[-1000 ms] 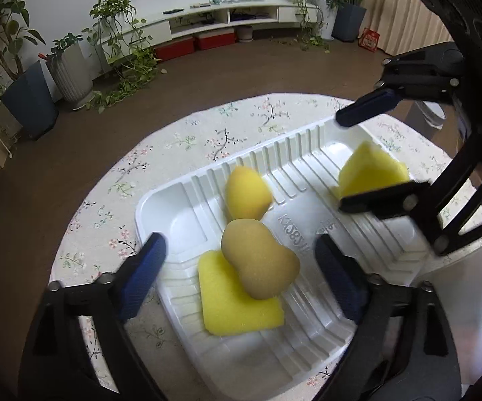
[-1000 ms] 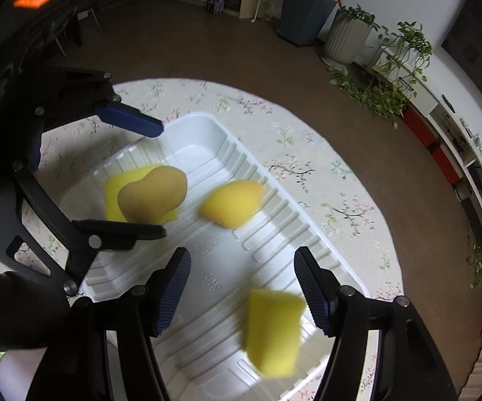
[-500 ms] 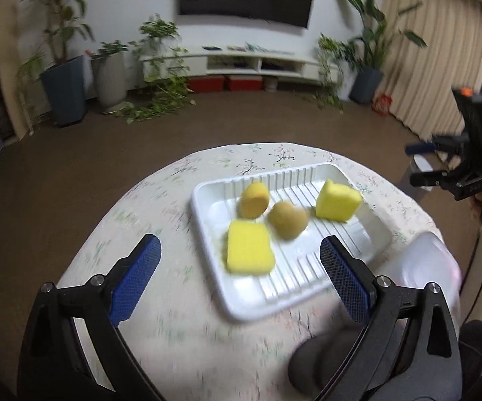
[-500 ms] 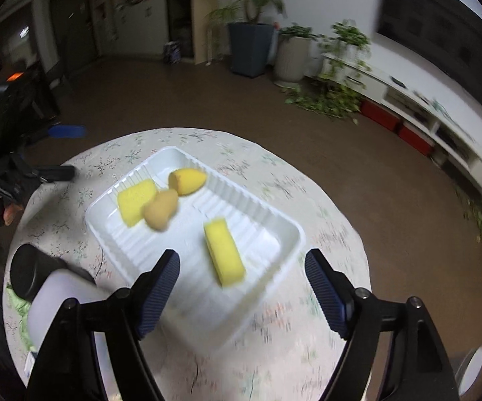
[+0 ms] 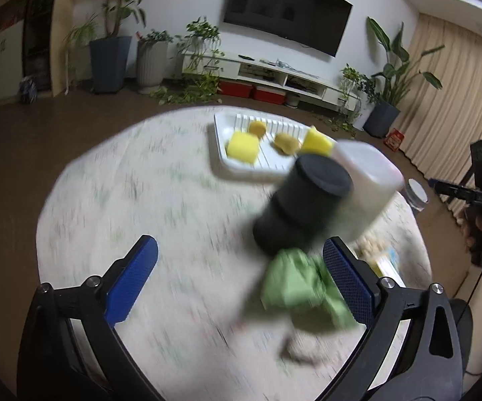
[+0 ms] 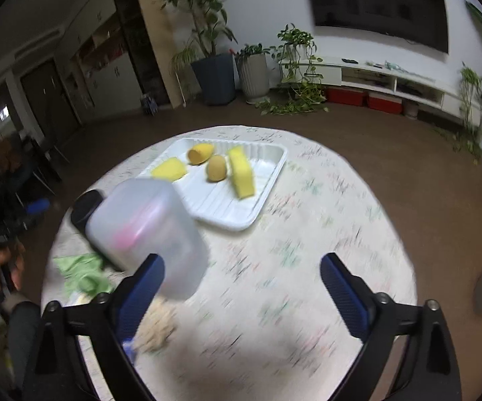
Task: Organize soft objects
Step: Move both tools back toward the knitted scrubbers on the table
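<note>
Both grippers have moved back from the white tray (image 6: 267, 180) since the earlier frames, so the whole round table (image 6: 307, 234) now shows. The left gripper (image 5: 241, 277) is wide open and holds nothing; the right gripper (image 6: 242, 287) is also wide open and empty. Inside the tray lie four soft pieces: a flat yellow sponge (image 6: 169, 168), an orange-yellow sponge (image 6: 200, 153), a tan sponge (image 6: 216, 167) and a thick yellow sponge (image 6: 241, 172) standing on its edge. Near the tray, on the side of the grippers, stands a cloudy plastic jar (image 6: 147, 230) with a black lid (image 5: 321, 175). A green cloth (image 5: 301, 287) lies on the table just beside the jar. Both views are blurred.
</note>
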A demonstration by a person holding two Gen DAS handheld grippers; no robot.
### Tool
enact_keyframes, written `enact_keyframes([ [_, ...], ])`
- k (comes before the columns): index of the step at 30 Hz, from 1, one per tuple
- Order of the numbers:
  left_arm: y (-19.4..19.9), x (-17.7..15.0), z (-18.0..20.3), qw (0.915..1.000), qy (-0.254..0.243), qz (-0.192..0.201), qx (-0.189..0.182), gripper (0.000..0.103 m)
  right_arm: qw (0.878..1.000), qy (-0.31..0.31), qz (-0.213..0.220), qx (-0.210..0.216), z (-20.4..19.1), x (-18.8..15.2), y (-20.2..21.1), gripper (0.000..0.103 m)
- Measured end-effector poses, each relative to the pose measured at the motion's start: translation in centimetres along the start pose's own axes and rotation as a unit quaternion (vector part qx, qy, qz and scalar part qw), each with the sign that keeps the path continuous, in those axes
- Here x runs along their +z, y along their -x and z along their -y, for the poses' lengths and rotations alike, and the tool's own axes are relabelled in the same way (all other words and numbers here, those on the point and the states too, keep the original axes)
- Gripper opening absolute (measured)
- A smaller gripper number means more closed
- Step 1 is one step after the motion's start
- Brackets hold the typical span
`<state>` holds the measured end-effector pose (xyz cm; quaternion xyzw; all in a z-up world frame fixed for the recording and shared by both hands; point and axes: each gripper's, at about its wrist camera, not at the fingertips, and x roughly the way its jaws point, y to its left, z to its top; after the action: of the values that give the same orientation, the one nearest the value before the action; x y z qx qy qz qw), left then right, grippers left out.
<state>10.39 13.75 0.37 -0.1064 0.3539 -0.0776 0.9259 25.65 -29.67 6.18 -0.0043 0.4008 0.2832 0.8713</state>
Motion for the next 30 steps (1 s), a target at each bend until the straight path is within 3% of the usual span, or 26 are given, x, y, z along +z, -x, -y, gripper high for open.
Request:
enact_keyframes([
  [8,3.4,-6.4,2.5,0.9994,0.035,0.005,-0.001,0.103,0.998,-0.056,-0.004,0.016,-2.9,-7.2,2.2,0.103],
  [17,2.9,-11.5,7.1,0.9997,-0.007,-0.018,-0.015,0.103,0.995,-0.094,-0.003,0.023,-7.9,-14.0,3.1,0.103],
  [24,2.8,-12.9,9.0,0.9992,-0.032,-0.018,-0.017,0.103,0.998,-0.06,-0.002,-0.01,-13.3,-18.0,2.0,0.103],
  [30,2.5,-13.0,8.8,0.9994,-0.03,-0.014,-0.013,0.103,0.999,-0.04,-0.008,-0.027,-16.2,-19.5,0.2,0.103],
])
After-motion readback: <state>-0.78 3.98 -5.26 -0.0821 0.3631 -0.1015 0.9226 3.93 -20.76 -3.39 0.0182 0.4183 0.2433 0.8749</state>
